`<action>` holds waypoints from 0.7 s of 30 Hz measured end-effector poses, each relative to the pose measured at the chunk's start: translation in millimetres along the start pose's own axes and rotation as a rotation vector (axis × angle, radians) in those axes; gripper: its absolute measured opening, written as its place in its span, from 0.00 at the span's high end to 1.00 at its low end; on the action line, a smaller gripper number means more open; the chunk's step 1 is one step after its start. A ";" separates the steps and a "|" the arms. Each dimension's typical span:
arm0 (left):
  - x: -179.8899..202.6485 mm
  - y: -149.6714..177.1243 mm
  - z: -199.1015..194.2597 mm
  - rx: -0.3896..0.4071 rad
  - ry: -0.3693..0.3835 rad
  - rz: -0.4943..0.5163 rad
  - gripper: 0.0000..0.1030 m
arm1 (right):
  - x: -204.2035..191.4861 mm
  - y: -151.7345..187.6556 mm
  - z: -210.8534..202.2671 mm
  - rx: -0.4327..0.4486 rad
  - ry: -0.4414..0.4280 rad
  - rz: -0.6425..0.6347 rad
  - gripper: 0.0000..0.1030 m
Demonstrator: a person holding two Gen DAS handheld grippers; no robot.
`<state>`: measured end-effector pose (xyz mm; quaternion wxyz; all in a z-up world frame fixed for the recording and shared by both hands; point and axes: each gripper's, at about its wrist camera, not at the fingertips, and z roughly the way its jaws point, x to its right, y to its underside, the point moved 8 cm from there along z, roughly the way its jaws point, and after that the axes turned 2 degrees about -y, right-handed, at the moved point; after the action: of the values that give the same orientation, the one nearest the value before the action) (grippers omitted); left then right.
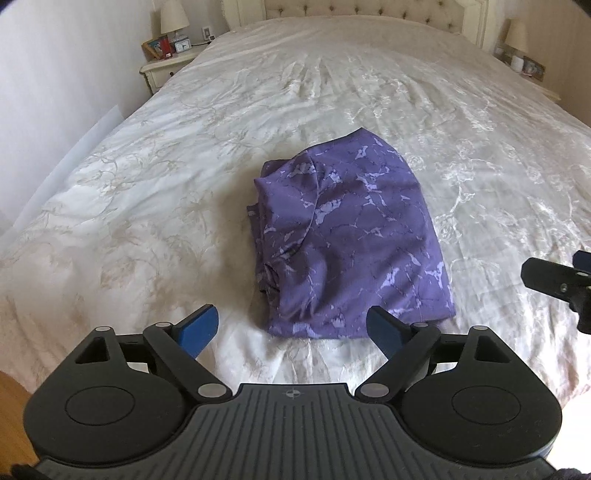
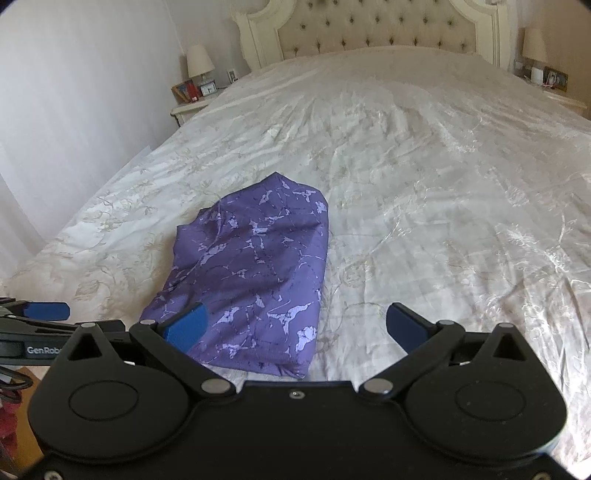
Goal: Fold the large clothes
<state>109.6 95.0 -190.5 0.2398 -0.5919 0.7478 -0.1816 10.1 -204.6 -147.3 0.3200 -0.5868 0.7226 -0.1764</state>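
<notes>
A folded purple garment (image 1: pixel 343 236) lies at the centre of the frame on the white bed (image 1: pixel 184 147). The left hand-held gripper (image 1: pixel 291 330) and right hand-held gripper (image 2: pixel 297 325) both hang above its near edge, jaws spread apart, holding nothing.

We look up a wide bed (image 2: pixel 424 155) dressed in a pale, floral-patterned cover, soft daylight glinting on its creases. At twelve o'clock stands a cream tufted headboard (image 2: pixel 373 27). At ten o'clock a white nightstand (image 1: pixel 162 70) carries a shaded lamp (image 1: pixel 173 16), a small clock (image 1: pixel 182 45) and a framed picture (image 1: pixel 157 47). A second lamp (image 2: pixel 534 44) stands at two o'clock. Plain white walls (image 2: pixel 74 92) close the left side; wooden floor (image 1: pixel 11 391) shows at eight o'clock.
</notes>
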 end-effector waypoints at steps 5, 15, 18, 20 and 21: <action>-0.6 8.9 -6.8 -0.003 0.014 -0.017 0.15 | -4.5 5.9 -10.4 0.013 0.007 -0.013 0.01; -0.3 15.7 -15.3 -0.007 -0.003 -0.012 0.16 | -5.8 15.9 -17.2 -0.003 0.029 -0.012 0.01; -1.5 18.1 -14.4 -0.018 -0.002 -0.018 0.16 | -7.3 19.9 -18.4 -0.015 0.035 -0.017 0.01; -2.4 20.3 -13.4 -0.028 0.003 -0.024 0.16 | -8.8 21.7 -18.3 -0.022 0.034 -0.021 0.01; -2.4 21.4 -13.2 -0.031 0.003 -0.028 0.16 | -9.8 22.6 -18.3 -0.025 0.033 -0.022 0.01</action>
<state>85.3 102.1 -191.3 0.2269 -0.6057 0.7426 -0.1741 -17.7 -191.8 -145.6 0.2987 -0.5957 0.7233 -0.1807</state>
